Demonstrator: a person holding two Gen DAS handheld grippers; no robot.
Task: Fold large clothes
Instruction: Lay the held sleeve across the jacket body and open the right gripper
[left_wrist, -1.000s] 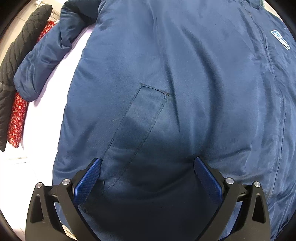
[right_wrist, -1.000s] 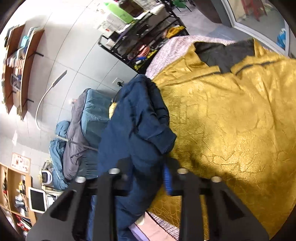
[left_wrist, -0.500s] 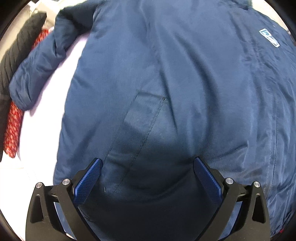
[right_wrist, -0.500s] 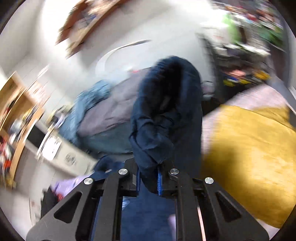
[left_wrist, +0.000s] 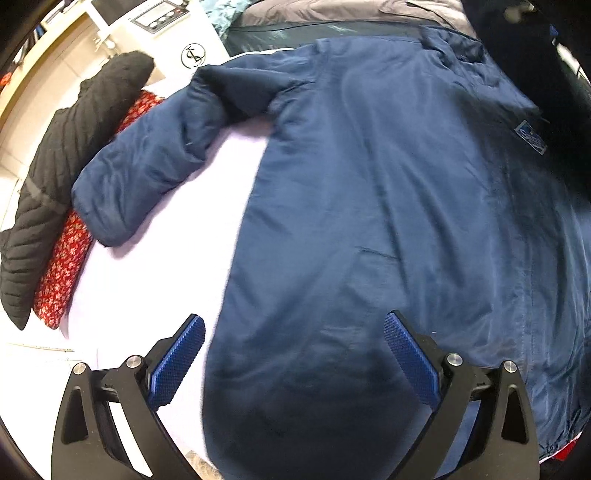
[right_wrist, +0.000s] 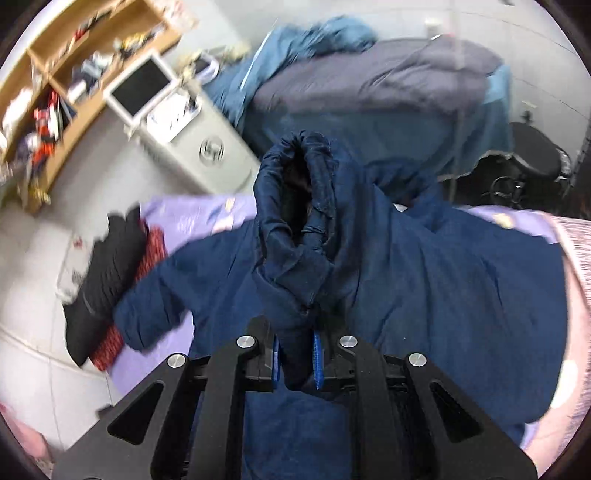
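At the far left, a black quilted jacket (left_wrist: 70, 177) lies over a red flowered garment (left_wrist: 66, 266) at the edge of the lilac sheet (left_wrist: 159, 258) that covers the bed. Next to them the navy jacket (left_wrist: 388, 206) is spread flat on that sheet, its left sleeve (left_wrist: 147, 162) bent outward and touching the red cloth. My left fingers (left_wrist: 293, 354) stand wide apart above the jacket's lower hem, with nothing pressed between the blue pads; the hem bulges up dark between them but I am not gripping it. A small light-blue label (left_wrist: 530, 136) sits on the chest toward the right. Further right, my right fingers (right_wrist: 297, 360) are pinched narrow on the cuff of the other sleeve (right_wrist: 299, 236), which stands up in front of the camera with its dark opening showing. Beyond it, a grey and teal heap of bedding (right_wrist: 388, 88) lies behind the jacket.
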